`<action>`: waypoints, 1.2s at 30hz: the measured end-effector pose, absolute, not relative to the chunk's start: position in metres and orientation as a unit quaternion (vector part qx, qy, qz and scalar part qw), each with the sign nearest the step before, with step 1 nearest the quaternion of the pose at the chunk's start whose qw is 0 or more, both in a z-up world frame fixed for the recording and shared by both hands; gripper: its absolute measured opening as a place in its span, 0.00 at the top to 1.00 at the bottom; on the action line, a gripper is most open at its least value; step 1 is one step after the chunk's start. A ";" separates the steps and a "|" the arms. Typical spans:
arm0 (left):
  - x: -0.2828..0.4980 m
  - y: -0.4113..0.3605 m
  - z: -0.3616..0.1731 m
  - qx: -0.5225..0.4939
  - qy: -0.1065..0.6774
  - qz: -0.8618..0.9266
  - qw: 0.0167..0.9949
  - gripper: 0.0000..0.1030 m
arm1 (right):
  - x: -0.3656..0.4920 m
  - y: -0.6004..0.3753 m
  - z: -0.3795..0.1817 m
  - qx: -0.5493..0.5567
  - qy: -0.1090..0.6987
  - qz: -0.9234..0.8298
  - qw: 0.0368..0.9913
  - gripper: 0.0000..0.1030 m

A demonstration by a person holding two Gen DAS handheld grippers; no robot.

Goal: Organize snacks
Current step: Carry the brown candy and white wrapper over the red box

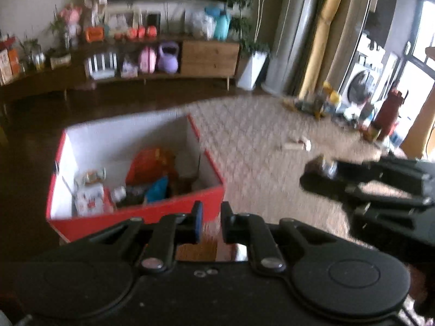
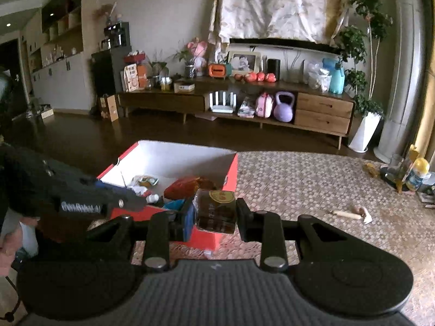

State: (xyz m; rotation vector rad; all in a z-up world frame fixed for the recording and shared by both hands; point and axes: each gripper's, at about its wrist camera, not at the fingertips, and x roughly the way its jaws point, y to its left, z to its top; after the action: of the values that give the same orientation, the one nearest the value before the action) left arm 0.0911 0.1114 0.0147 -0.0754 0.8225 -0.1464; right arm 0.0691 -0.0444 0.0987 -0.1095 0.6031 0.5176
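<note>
A red box (image 1: 209, 203) with white inner walls stands on the carpet and holds several snack packets, among them an orange-red bag (image 1: 149, 165) and a blue packet (image 1: 157, 190). My left gripper (image 1: 212, 218) hovers just before the box's near wall, jaws nearly together with nothing between them. In the right wrist view my right gripper (image 2: 214, 212) is shut on a dark brown snack packet (image 2: 216, 209) with a round gold label, held near the red box (image 2: 232, 174) at its right corner. The left gripper (image 2: 130, 203) reaches in from the left there. The right gripper (image 1: 307, 176) appears blurred at the right.
A patterned carpet (image 2: 299, 179) spreads to the right of the box. A small wooden tool (image 2: 348, 214) lies on it. Bottles and clutter (image 2: 407, 176) sit at the carpet's far right edge. A long low wooden cabinet (image 2: 323, 111) runs along the far wall over dark floor.
</note>
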 end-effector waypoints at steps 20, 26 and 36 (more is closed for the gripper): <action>0.121 0.075 -0.109 -0.025 0.476 -0.052 0.878 0.13 | 0.067 -0.083 0.053 -0.024 0.344 0.228 0.911 0.70; 0.131 0.067 -0.141 -0.028 0.505 -0.053 0.861 0.45 | 0.068 -0.092 0.046 -0.022 0.350 0.220 0.910 0.70; 0.127 0.070 -0.138 -0.033 0.492 -0.052 0.868 0.80 | 0.070 -0.098 0.042 -0.018 0.354 0.212 0.910 0.70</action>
State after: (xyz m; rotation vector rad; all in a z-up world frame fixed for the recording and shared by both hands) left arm 0.1267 0.0696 -0.1378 -0.0689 1.0299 -0.1093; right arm 0.0698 -0.0981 0.0423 -0.0363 0.7308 0.4379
